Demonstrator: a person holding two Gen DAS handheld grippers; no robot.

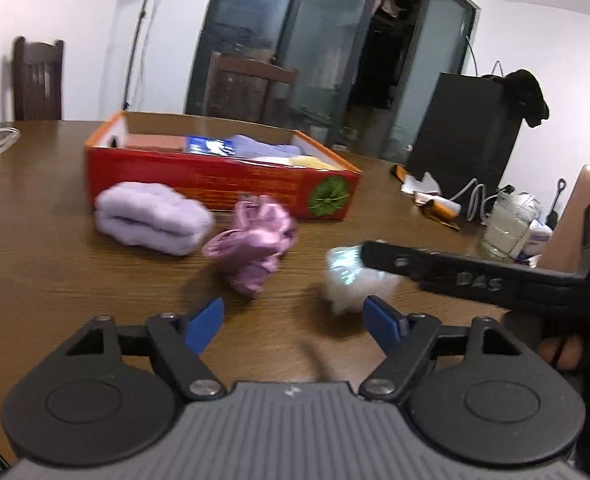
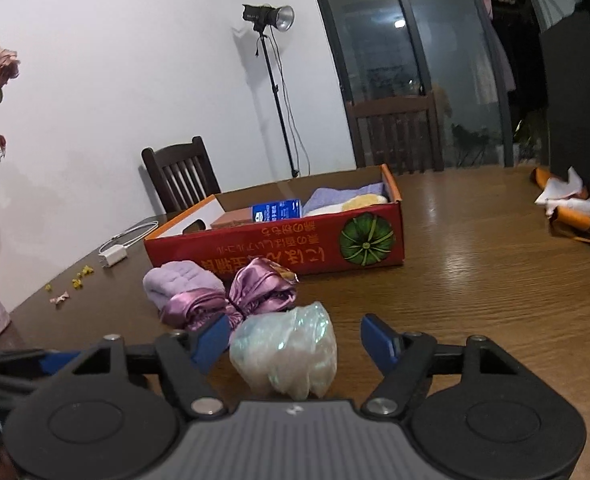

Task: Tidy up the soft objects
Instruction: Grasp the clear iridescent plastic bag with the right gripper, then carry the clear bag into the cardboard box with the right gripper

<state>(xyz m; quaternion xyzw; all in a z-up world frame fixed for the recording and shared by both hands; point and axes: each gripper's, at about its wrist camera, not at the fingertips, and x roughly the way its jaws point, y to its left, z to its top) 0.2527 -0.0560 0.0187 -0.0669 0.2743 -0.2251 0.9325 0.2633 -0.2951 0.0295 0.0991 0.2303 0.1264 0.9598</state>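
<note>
Wooden table [image 2: 475,248], dark brown, grain visible. Directly on it:
1 open red cardboard box [image 2: 279,246], green pumpkin print on its side;
1 folded lilac towel [image 1: 151,218], just in front of the box;
1 crumpled pink satin cloth [image 1: 255,244], beside the towel;
1 shiny white bundle [image 2: 285,354], nearest;
1 white charger with cable [image 2: 113,258];
orange-and-white wrappers [image 2: 571,208], well apart;
small yellow and pink bits [image 2: 79,276].

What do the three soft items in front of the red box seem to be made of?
Lilac rolled towel: probably plush microfibre, matte and fuzzy. Pink scrunched fabric: likely satin, with glossy highlights on its folds. White bundle: apparently thin plastic film or bagged fabric; crinkled, translucent, iridescent sheen.
</note>
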